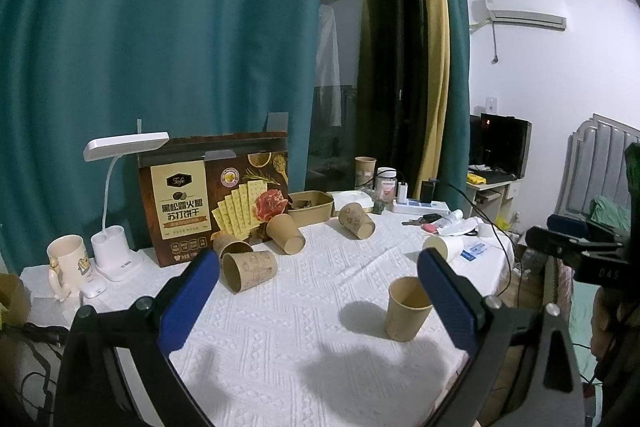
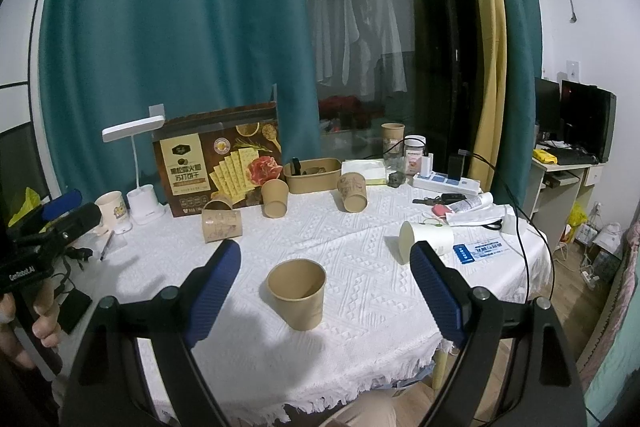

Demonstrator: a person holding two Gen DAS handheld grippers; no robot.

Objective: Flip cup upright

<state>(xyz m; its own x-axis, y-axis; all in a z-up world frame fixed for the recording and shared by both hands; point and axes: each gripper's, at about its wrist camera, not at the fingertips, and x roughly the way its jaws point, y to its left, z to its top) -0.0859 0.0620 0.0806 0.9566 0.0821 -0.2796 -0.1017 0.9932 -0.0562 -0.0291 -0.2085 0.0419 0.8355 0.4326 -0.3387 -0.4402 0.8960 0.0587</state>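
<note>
A brown paper cup (image 1: 406, 309) (image 2: 298, 293) stands upright on the white tablecloth (image 2: 340, 247). Several brown cups lie on their sides farther back: one (image 1: 250, 269) (image 2: 221, 223) at the left with another (image 1: 230, 245) behind it, one (image 1: 286, 234) (image 2: 275, 203) by the cracker box, one (image 1: 357, 221) (image 2: 353, 193) at mid back. A white cup (image 1: 443, 247) (image 2: 426, 239) lies on its side at the right. My left gripper (image 1: 320, 263) is open and empty above the cloth. My right gripper (image 2: 326, 255) is open and empty, just behind the upright cup.
A cracker box (image 1: 216, 201), a white desk lamp (image 1: 120, 155), a mug (image 1: 66, 263), a brown tray (image 1: 311, 207), an upright cup (image 1: 365, 171), a jar (image 1: 386, 183), a power strip (image 1: 420, 206) and cables line the back. The table's front edge (image 2: 320, 391) is near.
</note>
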